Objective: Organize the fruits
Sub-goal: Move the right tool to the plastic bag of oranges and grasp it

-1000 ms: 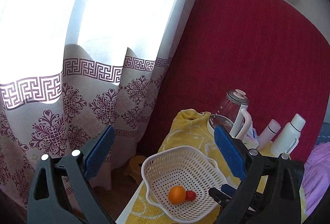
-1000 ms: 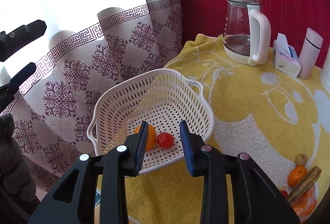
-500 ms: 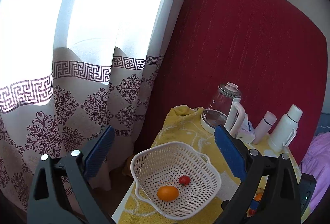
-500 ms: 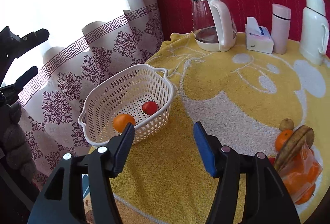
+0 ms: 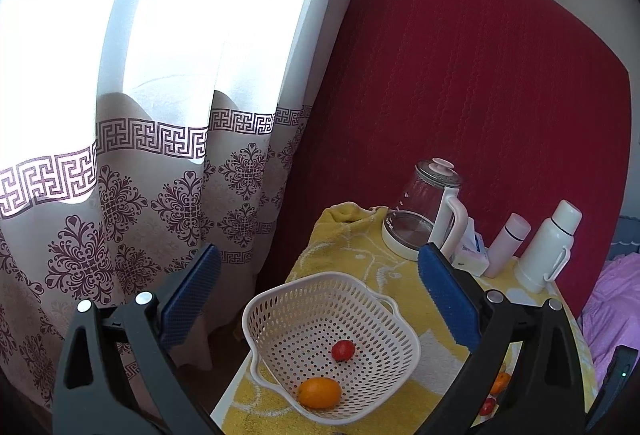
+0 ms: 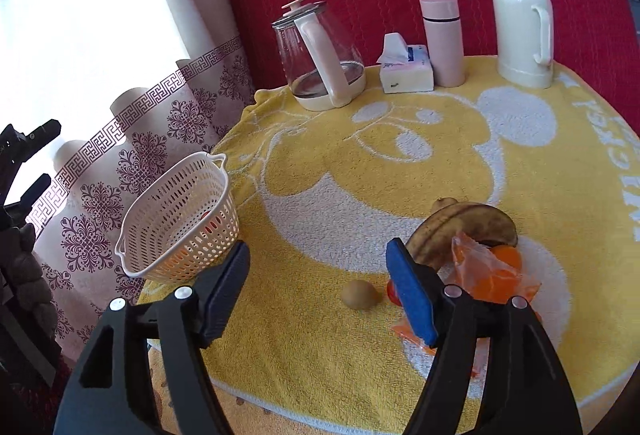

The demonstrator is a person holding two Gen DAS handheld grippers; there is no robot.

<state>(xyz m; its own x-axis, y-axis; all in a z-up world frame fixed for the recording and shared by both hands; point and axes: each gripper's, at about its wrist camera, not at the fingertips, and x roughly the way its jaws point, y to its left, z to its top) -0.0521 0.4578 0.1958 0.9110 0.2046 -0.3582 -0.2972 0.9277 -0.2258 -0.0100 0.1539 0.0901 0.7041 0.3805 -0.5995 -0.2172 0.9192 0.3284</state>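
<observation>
The right claw (image 6: 316,289), spread wide and empty, hovers near the small brown oval kiwi (image 6: 360,295) on the yellow towel-covered worktop (image 6: 320,175). Best to centre over it, lower, close gently, then carry it to the white perforated plastic basket (image 6: 180,231).

White perforated basket (image 5: 328,299), yellow towel (image 6: 360,171) (white cartoon print)
</observation>
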